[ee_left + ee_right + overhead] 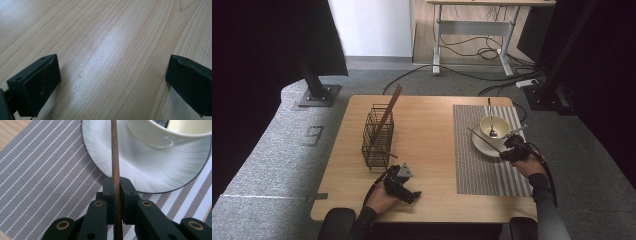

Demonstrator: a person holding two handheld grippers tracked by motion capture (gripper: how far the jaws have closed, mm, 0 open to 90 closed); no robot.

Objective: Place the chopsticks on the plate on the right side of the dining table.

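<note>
**Carry the chopstick level**

Your right gripper (115,185) is closed tight on the chopstick (114,150), which now hangs over the near-left rim of the plate (155,173). Hold it level and keep it clear of the bowl (494,125) on that plate. Your left gripper (112,82) rests wide open and empty, left of the plate.

Grey carpet (272,150), white desk (472,25) beyond

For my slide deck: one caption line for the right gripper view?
Right tongs clamp a chopstick above the plate on the striped mat.
</note>
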